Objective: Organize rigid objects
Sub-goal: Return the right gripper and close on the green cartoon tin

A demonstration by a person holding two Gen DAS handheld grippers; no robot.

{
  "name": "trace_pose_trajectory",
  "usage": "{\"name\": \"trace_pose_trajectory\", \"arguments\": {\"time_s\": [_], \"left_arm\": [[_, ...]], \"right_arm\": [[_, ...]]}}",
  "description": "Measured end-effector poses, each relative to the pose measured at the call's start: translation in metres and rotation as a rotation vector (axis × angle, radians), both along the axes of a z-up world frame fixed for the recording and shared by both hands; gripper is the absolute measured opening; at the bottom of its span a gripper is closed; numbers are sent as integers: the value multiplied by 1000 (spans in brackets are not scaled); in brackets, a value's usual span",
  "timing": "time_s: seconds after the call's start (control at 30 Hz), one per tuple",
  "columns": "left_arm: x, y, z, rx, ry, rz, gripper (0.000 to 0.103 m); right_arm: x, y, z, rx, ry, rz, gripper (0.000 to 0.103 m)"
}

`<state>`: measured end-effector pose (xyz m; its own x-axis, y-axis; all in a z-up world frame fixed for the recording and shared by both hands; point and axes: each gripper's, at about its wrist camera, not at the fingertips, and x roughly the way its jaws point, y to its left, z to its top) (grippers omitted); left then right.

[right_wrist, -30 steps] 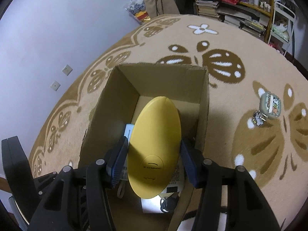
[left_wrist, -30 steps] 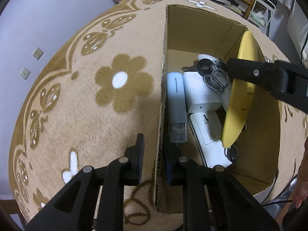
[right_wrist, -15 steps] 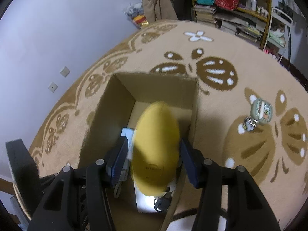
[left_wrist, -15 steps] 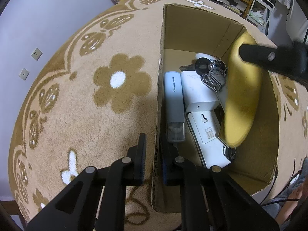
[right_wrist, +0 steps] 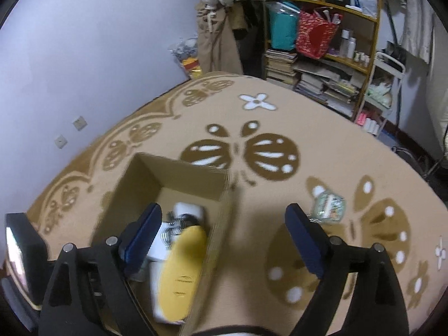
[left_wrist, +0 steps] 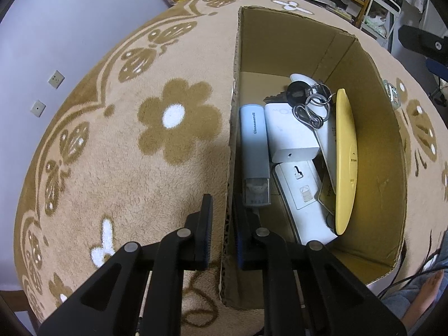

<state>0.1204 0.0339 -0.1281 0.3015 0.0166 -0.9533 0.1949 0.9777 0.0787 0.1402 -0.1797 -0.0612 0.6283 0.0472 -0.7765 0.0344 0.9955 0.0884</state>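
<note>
An open cardboard box (left_wrist: 372, 128) stands on the patterned carpet. In it lie a yellow oval case (left_wrist: 346, 156) on its edge, a grey-blue tube (left_wrist: 254, 145), white devices (left_wrist: 291, 137) and a bunch of keys (left_wrist: 308, 103). My left gripper (left_wrist: 222, 225) is shut on the box's left wall (left_wrist: 232, 112). My right gripper (right_wrist: 224, 240) is open and empty, above the box's right wall (right_wrist: 221, 224). The yellow case (right_wrist: 183, 271) shows below it in the box. A small green case (right_wrist: 329, 204) lies on the carpet to the right.
A purple wall with sockets (left_wrist: 46, 92) borders the carpet on the left. Shelves with books and bags (right_wrist: 322, 64) stand at the back right. A person's bare foot (left_wrist: 428, 299) and cables lie near the box's near right corner.
My right gripper has opened, let the yellow case go into the box and risen away. The case now leans on the white devices. My left gripper still holds the box wall.
</note>
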Motion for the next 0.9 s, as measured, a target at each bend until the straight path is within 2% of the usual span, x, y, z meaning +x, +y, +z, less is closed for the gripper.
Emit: {"name": "trace_pose_trajectory", "arguments": {"time_s": [0.07, 0.2, 0.43, 0.9], "left_arm": [[-1, 0, 0, 7, -1, -5, 13], [-1, 2, 0, -2, 3, -3, 13], [0, 2, -1, 2, 9, -7, 13], [7, 0, -5, 9, 14, -6, 14]], "right_arm": [[2, -12, -3, -23, -6, -28, 102], [11, -38, -16, -44, 17, -74, 102], [27, -93, -44, -50, 79, -228, 102], [46, -144, -93, -19, 131, -264, 101]]}}
